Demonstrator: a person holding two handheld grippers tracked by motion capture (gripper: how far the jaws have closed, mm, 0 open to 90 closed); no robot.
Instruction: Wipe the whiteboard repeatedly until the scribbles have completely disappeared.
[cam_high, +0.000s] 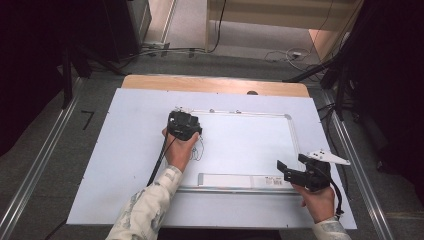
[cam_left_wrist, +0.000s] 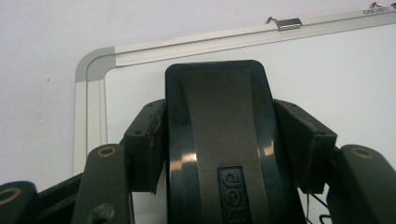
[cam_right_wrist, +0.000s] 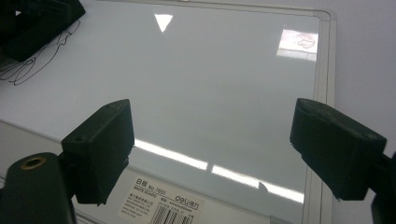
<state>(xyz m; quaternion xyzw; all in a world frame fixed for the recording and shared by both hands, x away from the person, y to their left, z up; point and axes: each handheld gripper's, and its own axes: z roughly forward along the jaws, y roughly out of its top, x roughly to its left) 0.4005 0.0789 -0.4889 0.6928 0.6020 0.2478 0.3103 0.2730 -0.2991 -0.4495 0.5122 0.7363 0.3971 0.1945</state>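
Clearly, the left gripper (cam_left_wrist: 219, 140) has its jaws pinched on a black whiteboard eraser (cam_left_wrist: 219, 135), one pad pressed to each long side, the eraser's end jutting out past the pads. Just beyond that end lies the whiteboard (cam_left_wrist: 336, 79), with its rounded aluminium corner up and to the left of the jaws. Black scribbles (cam_high: 199, 150) sit on the board beside this gripper. The right gripper (cam_right_wrist: 224, 149) hangs with jaws spread wide, nothing between them, over the board's near edge; a label (cam_right_wrist: 161, 203) lies just below its pads.
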